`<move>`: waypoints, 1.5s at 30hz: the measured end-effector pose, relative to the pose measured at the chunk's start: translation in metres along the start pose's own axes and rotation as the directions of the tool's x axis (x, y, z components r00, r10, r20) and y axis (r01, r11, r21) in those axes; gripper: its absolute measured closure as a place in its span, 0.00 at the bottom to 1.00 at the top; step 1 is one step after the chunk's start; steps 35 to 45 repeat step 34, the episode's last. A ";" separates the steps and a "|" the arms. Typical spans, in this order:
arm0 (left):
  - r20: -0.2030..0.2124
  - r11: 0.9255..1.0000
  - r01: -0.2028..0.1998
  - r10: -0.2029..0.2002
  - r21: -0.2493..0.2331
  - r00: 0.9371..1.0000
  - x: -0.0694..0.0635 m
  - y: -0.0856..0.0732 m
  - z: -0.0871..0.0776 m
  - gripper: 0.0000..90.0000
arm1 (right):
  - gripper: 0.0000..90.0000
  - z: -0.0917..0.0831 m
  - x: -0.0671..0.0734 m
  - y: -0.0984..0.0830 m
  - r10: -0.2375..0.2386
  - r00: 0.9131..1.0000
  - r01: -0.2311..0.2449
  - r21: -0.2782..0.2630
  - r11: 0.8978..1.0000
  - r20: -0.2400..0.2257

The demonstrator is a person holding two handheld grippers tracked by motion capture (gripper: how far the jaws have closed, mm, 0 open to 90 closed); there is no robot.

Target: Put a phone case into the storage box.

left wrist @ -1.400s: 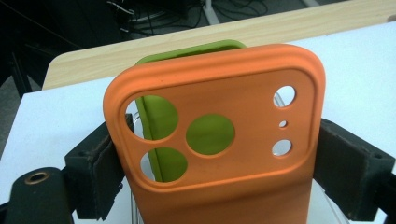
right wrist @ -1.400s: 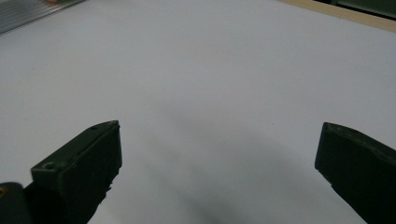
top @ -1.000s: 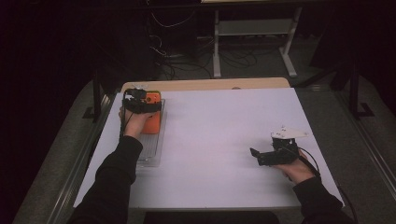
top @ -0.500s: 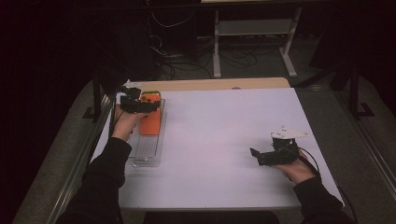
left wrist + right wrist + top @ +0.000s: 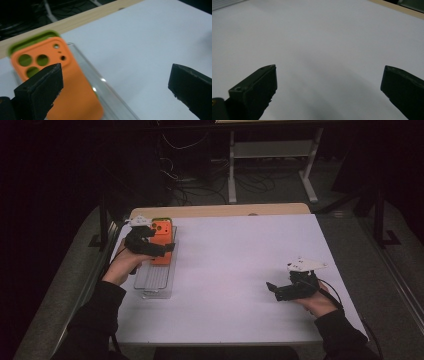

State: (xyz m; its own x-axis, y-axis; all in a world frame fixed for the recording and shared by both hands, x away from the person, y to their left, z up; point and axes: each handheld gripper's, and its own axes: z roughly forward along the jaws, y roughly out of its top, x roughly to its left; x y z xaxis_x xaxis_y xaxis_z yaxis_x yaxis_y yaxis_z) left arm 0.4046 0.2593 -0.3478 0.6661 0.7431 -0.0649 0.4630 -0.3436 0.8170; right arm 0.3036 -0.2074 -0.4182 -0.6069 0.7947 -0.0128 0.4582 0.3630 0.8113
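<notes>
Release step: the left gripper (image 5: 165,247), upper left, has just been opening, nothing between its jaws, above the orange case (image 5: 60,85) in the tray (image 5: 155,282). Next it should withdraw clear. The right gripper (image 5: 272,290) gapes empty, lower right.

The orange phone case (image 5: 72,92) looks like matt, smooth, rubbery plastic, and the green case (image 5: 33,39) under it has the same dull finish. The tray (image 5: 156,281) holding them is clear, glossy plastic whose rim catches small highlights. The bench (image 5: 235,275) has a smooth, matt white top with a strip of pale wood (image 5: 220,210) along its far edge. The left gripper (image 5: 113,82) carries 2 black, matt pads with slightly rough, chipped edges.
</notes>
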 end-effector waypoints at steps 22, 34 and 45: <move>0.135 0.989 -0.148 0.148 -0.004 0.980 -0.059 -0.054 -0.019 0.00 | 0.00 -0.005 0.012 -0.006 -0.067 0.992 0.070 0.033 0.997 -0.103; 0.152 0.989 -0.147 0.145 0.004 0.978 -0.059 -0.068 -0.019 0.00 | 0.00 -0.006 0.010 -0.006 -0.087 0.991 0.091 0.030 0.995 -0.105; 0.152 0.989 -0.147 0.145 0.004 0.978 -0.059 -0.068 -0.019 0.00 | 0.00 -0.006 0.010 -0.006 -0.087 0.991 0.091 0.030 0.995 -0.105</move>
